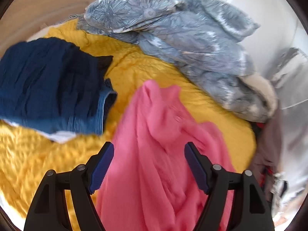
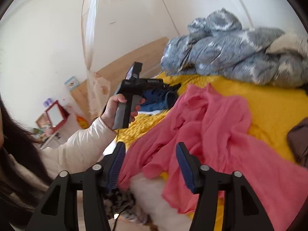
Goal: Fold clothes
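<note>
Clothes are the concern, and at the far left a folded dark blue stack sits squared on the yellow bedspread, apparently set aside as finished work. Next, the left gripper hangs with its jaws spread wide, clamping nothing, the pink garment lying loose beneath it. That garment sprawls rumpled across the middle of the bed, probably laid out for folding. The right gripper likewise gapes wide above the pink hem, holding nothing. Farthest right, a grey floral duvet is heaped against the wall, seemingly pushed clear to leave folding room.
</note>
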Available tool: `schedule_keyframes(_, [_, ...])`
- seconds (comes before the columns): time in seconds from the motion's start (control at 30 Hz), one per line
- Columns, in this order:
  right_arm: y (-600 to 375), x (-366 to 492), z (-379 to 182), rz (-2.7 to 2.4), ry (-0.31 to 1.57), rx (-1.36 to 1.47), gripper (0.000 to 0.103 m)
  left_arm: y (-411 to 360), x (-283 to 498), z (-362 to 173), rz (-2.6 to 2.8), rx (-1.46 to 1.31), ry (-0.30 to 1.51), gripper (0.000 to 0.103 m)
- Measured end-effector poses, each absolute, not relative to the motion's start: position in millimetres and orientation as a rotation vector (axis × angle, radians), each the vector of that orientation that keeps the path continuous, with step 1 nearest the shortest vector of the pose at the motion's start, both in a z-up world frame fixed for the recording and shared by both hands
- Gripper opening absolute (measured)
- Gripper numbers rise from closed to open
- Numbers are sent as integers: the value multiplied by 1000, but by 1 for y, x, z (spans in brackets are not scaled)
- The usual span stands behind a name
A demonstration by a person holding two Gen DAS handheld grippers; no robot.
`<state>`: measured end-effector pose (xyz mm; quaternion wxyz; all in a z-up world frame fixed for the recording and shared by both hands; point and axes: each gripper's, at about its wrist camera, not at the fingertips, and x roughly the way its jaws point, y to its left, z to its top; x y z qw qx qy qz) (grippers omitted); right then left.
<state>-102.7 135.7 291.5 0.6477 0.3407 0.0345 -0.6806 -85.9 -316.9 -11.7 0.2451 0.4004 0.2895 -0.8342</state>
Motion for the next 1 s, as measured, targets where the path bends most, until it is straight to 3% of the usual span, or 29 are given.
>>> schedule_keyframes(0.03, [128,-107,294,-1623,105,753,91,-315,-94,-20,-2267,1120,712,78])
schedule_keyframes(0.2, [32,-173,300,-1889,289,804,91,-296,-133,-51,-2293,1347,326,78])
schedule_keyframes(0.47, [-114,-294,240,-1732,261,1164,90,-307,-166,-56,-2422,1384,248,78])
schedule_keyframes(0.57, [-156,-308,218,-1751,402,1172,87,-305,-183,-70,-2352,1420,140,76])
schedule_keyframes(0.63, [-178,-311,205,-1744,483,1148,81,-312,-190,-77,-2338,1429,139,75])
schedule_keyframes(0.73, [-205,-320,187,-1711,536,1145,58,-341,-197,-85,-2322,1452,301,75])
schedule_keyframes(0.77, [-215,-325,181,-1701,539,1152,55,-349,-196,-88,-2317,1462,343,75])
schedule_keyframes(1.0, [-269,-339,145,-1687,630,1143,55,-386,-176,-81,-2355,1429,525,75])
